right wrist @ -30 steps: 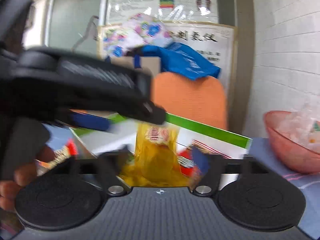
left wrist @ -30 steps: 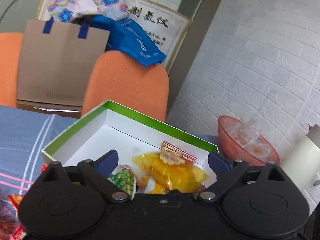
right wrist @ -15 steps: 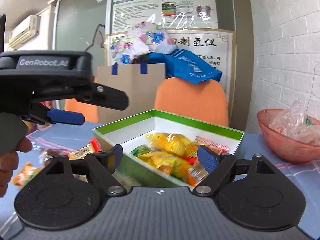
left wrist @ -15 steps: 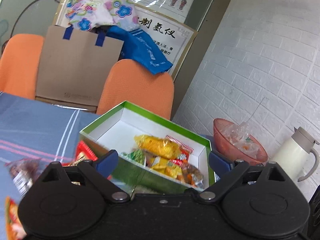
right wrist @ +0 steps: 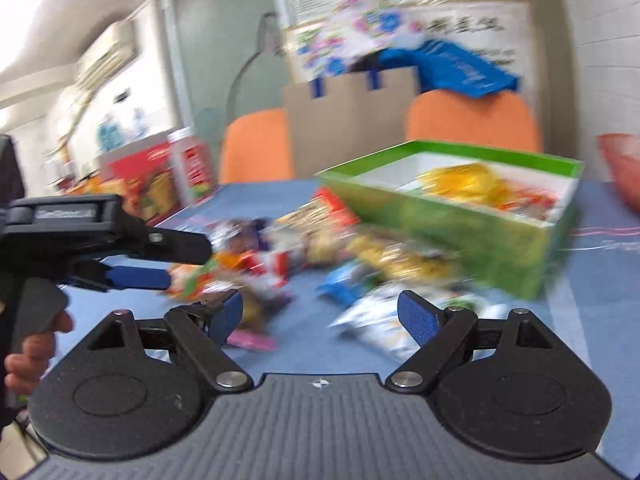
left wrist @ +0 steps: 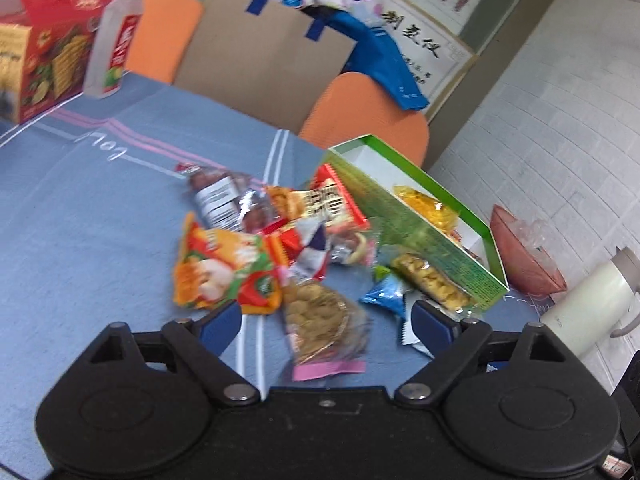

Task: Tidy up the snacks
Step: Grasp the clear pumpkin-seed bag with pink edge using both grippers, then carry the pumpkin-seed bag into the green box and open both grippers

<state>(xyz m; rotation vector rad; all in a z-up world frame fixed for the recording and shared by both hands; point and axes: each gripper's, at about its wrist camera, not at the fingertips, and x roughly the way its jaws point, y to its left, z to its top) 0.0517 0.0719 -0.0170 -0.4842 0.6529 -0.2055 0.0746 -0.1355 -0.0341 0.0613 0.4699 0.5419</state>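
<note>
Left gripper point(left wrist: 326, 318): jaws spread wide, holding nothing, blue pads above the blue striped tablecloth point(left wrist: 80, 208). Right gripper point(right wrist: 320, 316): jaws likewise wide apart and empty.

Nearest, between the left pads at 12 o'clock, lies a clear packet of round brown biscuits with a pink end seal point(left wrist: 324, 320). At 11 o'clock lies an orange and green snack bag point(left wrist: 222, 270); at 1 o'clock, a small blue wrapper point(left wrist: 384, 294). Beyond them, the remaining loose snack packets point(left wrist: 280, 216) lie heaped on the cloth, touching one another.

Farther, at 1 o'clock, the green cardboard box with white interior point(left wrist: 416, 236) holds yellow snack bags point(left wrist: 426, 206); a clear cracker packet point(left wrist: 430, 280) lies against its near wall. The right wrist view is blurred.
</note>
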